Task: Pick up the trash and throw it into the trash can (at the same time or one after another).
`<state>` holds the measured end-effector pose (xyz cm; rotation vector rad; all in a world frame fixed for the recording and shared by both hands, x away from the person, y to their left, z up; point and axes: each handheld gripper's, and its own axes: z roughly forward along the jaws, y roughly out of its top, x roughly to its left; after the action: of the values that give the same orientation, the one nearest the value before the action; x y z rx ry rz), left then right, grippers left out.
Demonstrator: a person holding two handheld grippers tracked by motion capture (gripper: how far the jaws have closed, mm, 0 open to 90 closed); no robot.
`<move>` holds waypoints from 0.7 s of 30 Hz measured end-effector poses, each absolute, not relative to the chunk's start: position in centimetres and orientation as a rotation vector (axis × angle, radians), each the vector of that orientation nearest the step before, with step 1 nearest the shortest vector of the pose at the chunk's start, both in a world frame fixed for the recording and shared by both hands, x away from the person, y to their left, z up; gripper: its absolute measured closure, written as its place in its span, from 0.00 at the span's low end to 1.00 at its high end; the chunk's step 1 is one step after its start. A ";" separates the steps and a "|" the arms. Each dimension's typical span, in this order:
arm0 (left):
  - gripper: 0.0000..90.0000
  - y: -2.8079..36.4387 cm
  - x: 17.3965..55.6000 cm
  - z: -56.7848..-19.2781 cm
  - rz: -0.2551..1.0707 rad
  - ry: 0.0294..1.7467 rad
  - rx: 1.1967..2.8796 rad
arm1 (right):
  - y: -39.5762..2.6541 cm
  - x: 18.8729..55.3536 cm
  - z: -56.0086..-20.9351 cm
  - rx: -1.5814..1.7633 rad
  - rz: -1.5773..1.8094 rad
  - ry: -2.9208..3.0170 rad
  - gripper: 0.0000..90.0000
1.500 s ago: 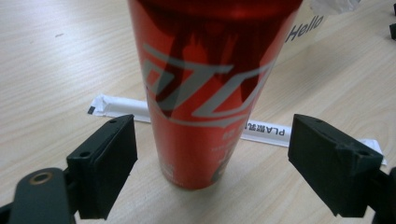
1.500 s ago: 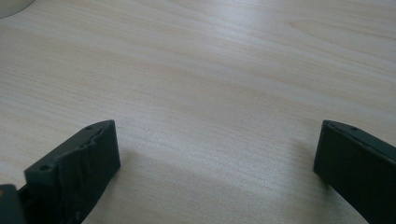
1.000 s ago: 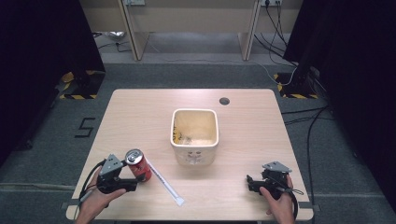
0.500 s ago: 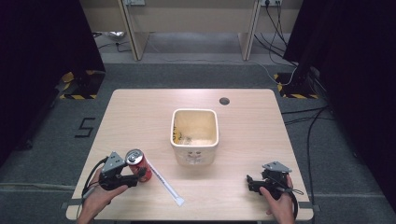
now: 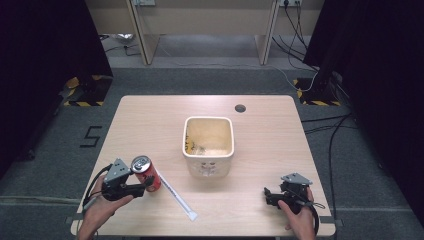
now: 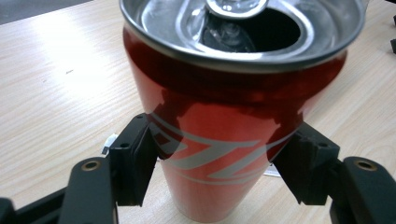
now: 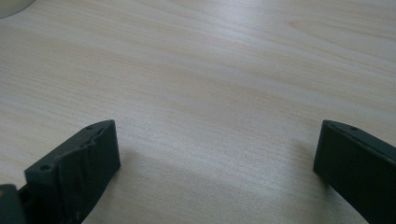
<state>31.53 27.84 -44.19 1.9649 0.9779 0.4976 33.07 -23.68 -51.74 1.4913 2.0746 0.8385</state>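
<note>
Left hand-held gripper [image 6: 219, 186] has just been closing and its pads now press low on the red can [image 6: 229, 121], upright at the counter's [image 5: 280, 130] near-left corner — a low grip may let the can tip when lifted. Forearm enters from below, gripper level. Right hand-held gripper [image 7: 217, 172] rests wide open, empty.

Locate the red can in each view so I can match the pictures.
High view: the red can stands near the table's front left corner, between the left gripper's jaws.
Left gripper view: the can stands centre frame, both jaws pressed on its sides, its top opened.
Right gripper view: not in it; open jaws over bare table.
Shared landmark: the light wooden table.
</note>
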 end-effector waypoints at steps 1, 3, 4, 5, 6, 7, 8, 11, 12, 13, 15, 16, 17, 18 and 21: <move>0.38 27.8 31.6 -44.1 0.499 0.976 1.967 | -23.7 33.1 -51.7 1.492 0.839 2.074 0.01; 0.38 27.8 31.6 -43.9 0.501 0.976 1.968 | -23.7 33.1 -51.7 1.491 0.838 2.075 0.01; 0.38 27.8 31.6 -43.8 0.500 0.974 1.967 | -23.7 33.1 -51.7 1.491 0.838 2.075 0.01; 0.38 27.8 31.6 -43.8 0.500 0.974 1.967 | -23.7 33.1 -51.7 1.491 0.839 2.075 0.01; 0.38 27.7 31.7 -43.7 0.496 0.971 1.968 | -23.7 33.1 -51.7 1.491 0.839 2.075 0.01; 0.38 27.7 31.7 -43.6 0.495 0.971 1.969 | -23.7 33.1 -51.7 1.491 0.838 2.075 0.01; 0.38 27.7 31.8 -43.5 0.497 0.969 1.973 | -23.7 33.1 -51.7 1.486 0.838 2.076 0.01; 0.38 27.6 31.9 -43.2 0.496 0.966 1.971 | -23.7 33.1 -51.7 1.486 0.838 2.076 0.01; 0.38 27.6 32.0 -43.1 0.495 0.961 1.972 | -23.7 33.1 -51.7 1.488 0.839 2.076 0.01; 0.38 27.6 31.9 -42.9 0.492 0.960 1.972 | -23.7 33.1 -51.7 1.490 0.839 2.075 0.01; 0.38 27.6 31.9 -42.7 0.493 0.957 1.972 | -23.7 33.1 -51.7 1.488 0.839 2.076 0.01; 0.38 27.6 32.0 -42.4 0.493 0.952 1.970 | -23.7 33.1 -51.7 1.487 0.839 2.076 0.01; 0.38 27.6 32.0 -42.2 0.485 0.950 1.968 | -23.7 33.1 -51.7 1.488 0.839 2.076 0.01; 0.38 27.5 32.0 -42.0 0.485 0.948 1.966 | -23.7 33.1 -51.7 1.486 0.838 2.076 0.01; 0.38 27.3 32.3 -41.5 0.487 0.944 1.968 | -23.7 33.1 -51.7 1.487 0.839 2.076 0.01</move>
<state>32.30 27.29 -41.46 1.9679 0.9436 0.4866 33.06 -23.68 -51.73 1.4868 2.0764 0.8387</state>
